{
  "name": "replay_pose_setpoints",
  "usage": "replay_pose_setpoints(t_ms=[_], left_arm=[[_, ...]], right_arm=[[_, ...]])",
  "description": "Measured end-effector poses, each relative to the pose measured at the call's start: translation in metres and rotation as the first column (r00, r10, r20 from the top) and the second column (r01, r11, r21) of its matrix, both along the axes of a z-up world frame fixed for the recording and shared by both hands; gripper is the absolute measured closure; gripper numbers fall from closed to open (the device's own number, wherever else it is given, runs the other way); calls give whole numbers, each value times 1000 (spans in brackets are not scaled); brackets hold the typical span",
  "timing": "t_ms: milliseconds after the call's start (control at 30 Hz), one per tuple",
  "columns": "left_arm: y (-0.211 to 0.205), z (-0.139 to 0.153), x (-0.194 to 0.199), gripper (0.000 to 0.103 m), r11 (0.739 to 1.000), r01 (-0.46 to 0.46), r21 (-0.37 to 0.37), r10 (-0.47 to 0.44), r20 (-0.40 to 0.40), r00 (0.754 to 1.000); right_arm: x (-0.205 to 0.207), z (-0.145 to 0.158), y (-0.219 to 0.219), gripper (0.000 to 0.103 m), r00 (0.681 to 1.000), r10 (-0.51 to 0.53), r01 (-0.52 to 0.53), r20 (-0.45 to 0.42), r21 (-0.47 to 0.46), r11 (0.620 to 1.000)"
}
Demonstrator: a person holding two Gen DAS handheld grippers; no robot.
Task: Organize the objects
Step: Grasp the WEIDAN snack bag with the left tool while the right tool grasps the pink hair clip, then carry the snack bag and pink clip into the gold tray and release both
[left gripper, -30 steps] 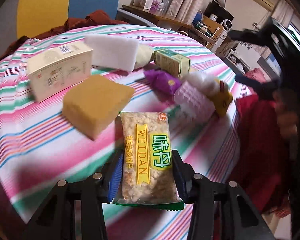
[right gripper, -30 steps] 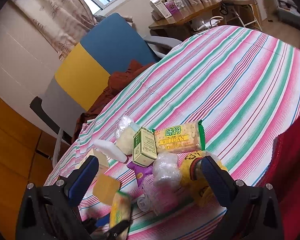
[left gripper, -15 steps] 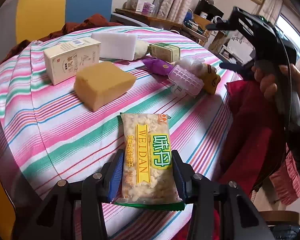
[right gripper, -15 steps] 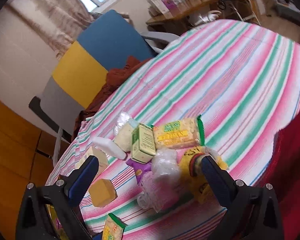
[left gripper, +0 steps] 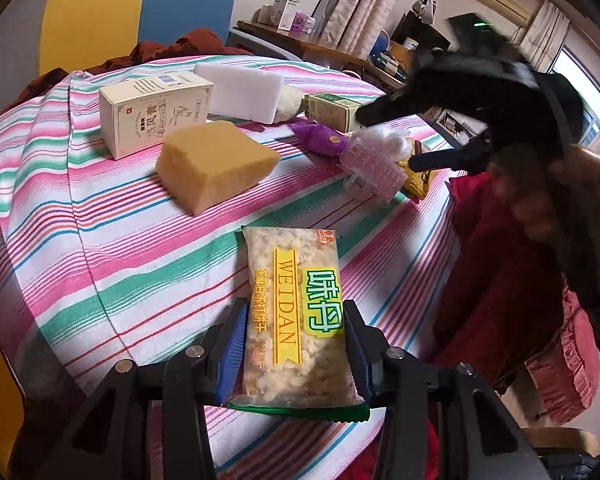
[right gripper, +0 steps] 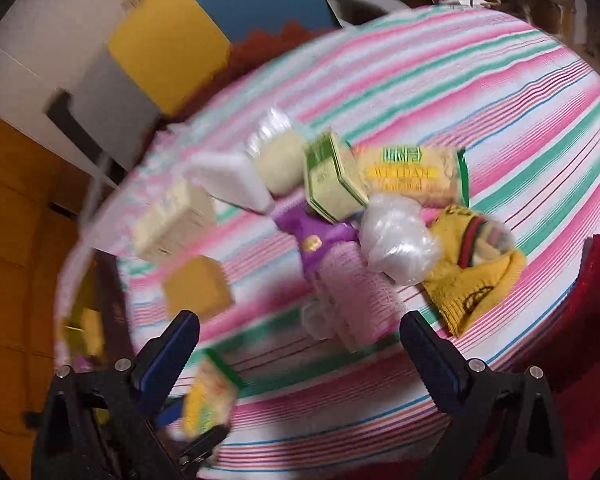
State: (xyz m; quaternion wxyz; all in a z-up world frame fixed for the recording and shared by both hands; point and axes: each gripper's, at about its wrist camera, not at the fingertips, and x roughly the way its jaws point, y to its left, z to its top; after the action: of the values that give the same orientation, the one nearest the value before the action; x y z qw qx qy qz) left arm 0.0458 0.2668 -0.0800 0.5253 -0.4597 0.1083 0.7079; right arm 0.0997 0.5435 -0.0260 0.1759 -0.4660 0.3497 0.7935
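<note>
My left gripper (left gripper: 296, 344) is shut on a WEIDAN cracker packet (left gripper: 296, 312) and holds it over the near edge of the striped table (left gripper: 80, 240). The packet also shows in the right wrist view (right gripper: 210, 394), blurred. My right gripper (right gripper: 300, 344) is open and empty, above a pink ridged plastic case (right gripper: 348, 292); it shows in the left wrist view (left gripper: 388, 136) over the pile. The pile holds a second WEIDAN packet (right gripper: 412, 176), a green box (right gripper: 332, 180), a purple pouch (right gripper: 312, 236), a clear bag (right gripper: 396, 240) and a yellow knit item (right gripper: 472, 280).
A tan sponge (left gripper: 216, 164), a cream box (left gripper: 152, 112) and a white foam block (left gripper: 240, 92) lie on the far left of the table. A red cloth (left gripper: 500, 280) hangs at the right edge. A yellow and blue chair (left gripper: 140, 8) stands behind.
My right gripper has dropped toward the pile of objects and its view is blurred by motion. My left gripper still holds the cracker packet and has pulled back slightly.
</note>
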Motion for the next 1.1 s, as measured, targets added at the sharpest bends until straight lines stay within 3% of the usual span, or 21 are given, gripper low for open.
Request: replay_pose_setpoints(t_ms=[100,300,467,567,767,933,1100], left_arm=[[-2,0,-1,57,1000,-4,7,4,14,1000],[-2,-2,-3,57,1000,-8,18,7,31,999],[-3,-1,-4,57,1000,-7,23,6,37,999],[-3,-1,-3,57,1000,-5,24,4,35,999],[-3,0,-3,57,1000,-6,25,5,33,999],[-6,6,-4,57,999,-32,22,32,23,999],[-16,30,1,57,996,-53,71,55,-25,998]], right_arm=[[-20,-12,6,7,993,-14,7,119,58,998],[-34,-31,-3,7,969,102,-122,227,76,990],[-38,-45,-11,38,932,168,-201,321,74,977],[-36,-45,-23,40,914,218,-259,342,79,963],[-4,-31,-42,40,927,257,-275,272,30,961],[15,-23,-45,40,946,240,-256,217,48,966],[17,-3,-58,40,958,259,-270,122,90,959]])
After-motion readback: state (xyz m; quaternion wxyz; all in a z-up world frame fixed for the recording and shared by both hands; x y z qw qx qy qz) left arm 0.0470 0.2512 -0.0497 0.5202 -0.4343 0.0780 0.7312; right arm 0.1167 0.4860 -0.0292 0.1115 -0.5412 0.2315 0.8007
